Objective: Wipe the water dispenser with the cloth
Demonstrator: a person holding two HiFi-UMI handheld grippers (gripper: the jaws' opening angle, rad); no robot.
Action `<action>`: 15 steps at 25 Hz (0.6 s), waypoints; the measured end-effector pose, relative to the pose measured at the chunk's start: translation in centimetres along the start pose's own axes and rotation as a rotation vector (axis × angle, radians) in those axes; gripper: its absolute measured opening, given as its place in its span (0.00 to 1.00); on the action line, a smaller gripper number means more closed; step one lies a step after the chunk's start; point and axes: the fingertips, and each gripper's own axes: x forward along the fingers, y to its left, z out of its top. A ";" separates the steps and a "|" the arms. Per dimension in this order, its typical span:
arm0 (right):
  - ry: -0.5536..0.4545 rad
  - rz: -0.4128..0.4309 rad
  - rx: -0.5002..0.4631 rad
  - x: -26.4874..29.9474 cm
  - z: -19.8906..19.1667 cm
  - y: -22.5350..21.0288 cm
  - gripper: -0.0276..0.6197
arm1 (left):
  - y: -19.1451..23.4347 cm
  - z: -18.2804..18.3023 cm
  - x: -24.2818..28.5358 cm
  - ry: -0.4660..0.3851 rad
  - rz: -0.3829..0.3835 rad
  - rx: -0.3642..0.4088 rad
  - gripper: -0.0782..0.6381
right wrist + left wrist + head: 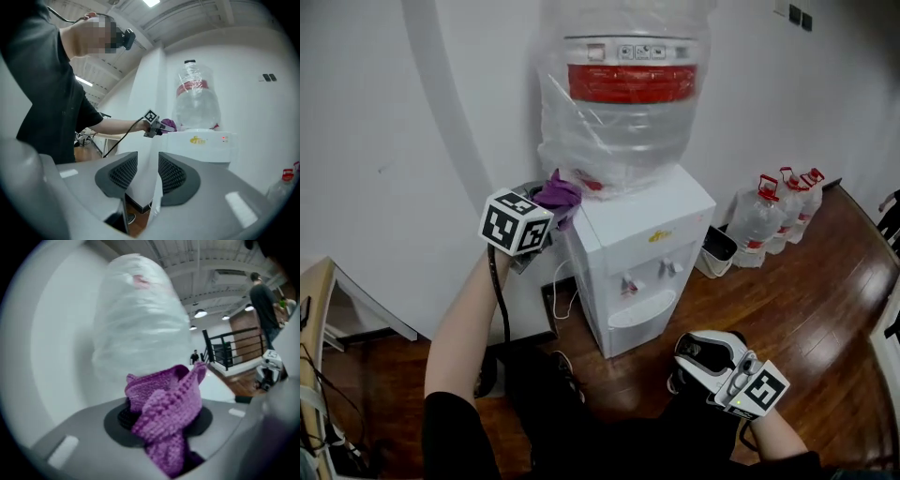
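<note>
The white water dispenser (637, 253) stands against the wall with a plastic-wrapped bottle (623, 103) on top. My left gripper (551, 214) is raised at the dispenser's top left corner, shut on a bunched purple cloth (558, 197). In the left gripper view the cloth (166, 408) fills the jaws, with the bottle (136, 319) just behind it. My right gripper (686, 352) hangs low in front of the dispenser, open with nothing between its pads (122, 173). The right gripper view shows the dispenser (206, 145), the bottle (194, 101) and the left gripper (157, 126) with the cloth (168, 124).
Several spare water jugs (778, 211) and a small bin (715, 251) stand on the wood floor to the dispenser's right. A desk edge (319, 309) is at far left. A person (265, 301) stands by a railing in the distance.
</note>
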 end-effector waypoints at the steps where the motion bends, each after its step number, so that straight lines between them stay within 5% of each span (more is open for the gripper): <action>1: 0.000 -0.001 -0.002 0.4 -0.2 0.0 0.26 | 3.0 -0.5 0.7 0.015 0.044 -0.040 0.37; 4: 0.014 0.021 0.001 1.6 -0.5 1.3 0.25 | 10.3 -1.4 4.0 0.073 0.145 -0.123 0.37; 7: 0.025 0.047 0.012 2.6 -0.9 3.3 0.25 | 13.0 -1.3 6.4 0.103 0.172 -0.177 0.37; 11: 0.050 0.058 0.041 3.2 -2.6 3.9 0.24 | 9.2 -0.8 6.5 0.100 0.081 -0.159 0.36; 15: 0.040 0.074 0.080 3.7 -4.4 3.4 0.24 | 3.0 -1.0 1.1 0.024 0.019 -0.189 0.37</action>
